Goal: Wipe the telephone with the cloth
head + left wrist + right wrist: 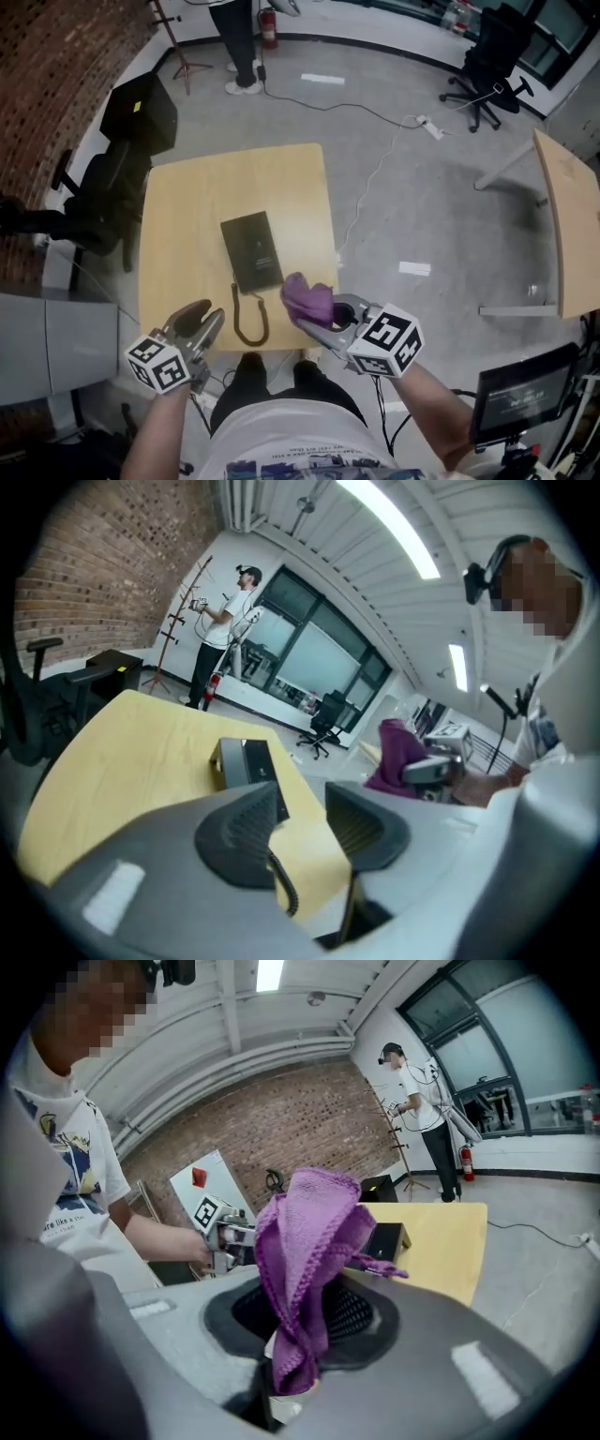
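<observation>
Lying flat on the table (187, 206), the telephone (251, 251) sits just ahead of both grippers in the head view. Left gripper view: the left gripper (305, 803) gapes wide and empty, with the telephone beyond its jaws. Right gripper view: the right gripper (300, 1321) pinches the purple cloth (305, 1232), with the telephone behind it.

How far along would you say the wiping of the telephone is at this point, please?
Done: the purple cloth is clamped in the right tongs. In hand: it is held up over the near side of the table, close to the telephone but not touching it; the left tongs are open and empty. Left: laying the cloth on the telephone and wiping it.
</observation>
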A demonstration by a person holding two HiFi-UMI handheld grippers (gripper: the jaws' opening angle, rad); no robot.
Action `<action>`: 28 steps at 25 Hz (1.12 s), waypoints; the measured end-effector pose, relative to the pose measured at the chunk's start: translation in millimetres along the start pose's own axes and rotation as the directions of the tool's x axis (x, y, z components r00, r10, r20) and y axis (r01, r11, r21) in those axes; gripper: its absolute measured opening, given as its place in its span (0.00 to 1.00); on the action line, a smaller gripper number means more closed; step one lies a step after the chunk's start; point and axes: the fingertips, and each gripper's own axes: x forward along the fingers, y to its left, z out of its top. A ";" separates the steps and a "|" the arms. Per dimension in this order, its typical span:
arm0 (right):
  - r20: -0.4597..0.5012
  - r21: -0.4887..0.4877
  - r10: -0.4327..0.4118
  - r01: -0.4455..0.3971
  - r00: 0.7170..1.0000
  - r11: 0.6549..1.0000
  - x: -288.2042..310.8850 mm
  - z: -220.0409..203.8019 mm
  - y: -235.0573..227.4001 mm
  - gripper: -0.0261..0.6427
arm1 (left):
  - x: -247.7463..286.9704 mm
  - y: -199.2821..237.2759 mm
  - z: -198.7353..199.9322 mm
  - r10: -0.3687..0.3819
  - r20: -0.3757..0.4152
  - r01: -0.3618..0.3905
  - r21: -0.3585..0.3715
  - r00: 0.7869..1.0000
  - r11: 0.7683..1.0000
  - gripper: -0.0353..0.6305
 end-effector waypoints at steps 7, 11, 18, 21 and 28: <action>-0.010 -0.055 0.023 -0.023 1.000 0.998 5.8 6.6 3.9 0.17 | -23.8 -67.2 -5.8 -0.083 -0.001 0.083 0.020 0.997 0.996 0.27; -0.018 -0.070 0.013 -0.014 1.000 0.997 6.5 3.1 15.1 0.17 | -22.3 -87.2 2.8 -0.154 0.011 0.153 0.067 0.988 0.986 0.26; -0.012 -0.122 -0.040 0.038 0.999 0.992 10.0 -0.5 76.5 0.17 | -72.7 -102.2 -2.3 -0.227 0.035 0.221 0.126 0.973 0.967 0.25; -0.009 -0.134 -0.049 0.047 0.999 0.990 19.1 0.6 100.0 0.17 | -94.2 -97.5 -6.6 -0.235 0.039 0.227 0.148 0.971 0.963 0.25; -0.006 -0.137 -0.082 0.081 0.997 0.987 33.0 -25.8 150.6 0.17 | -129.1 -89.0 -48.0 -0.284 0.025 0.277 0.148 0.959 0.949 0.25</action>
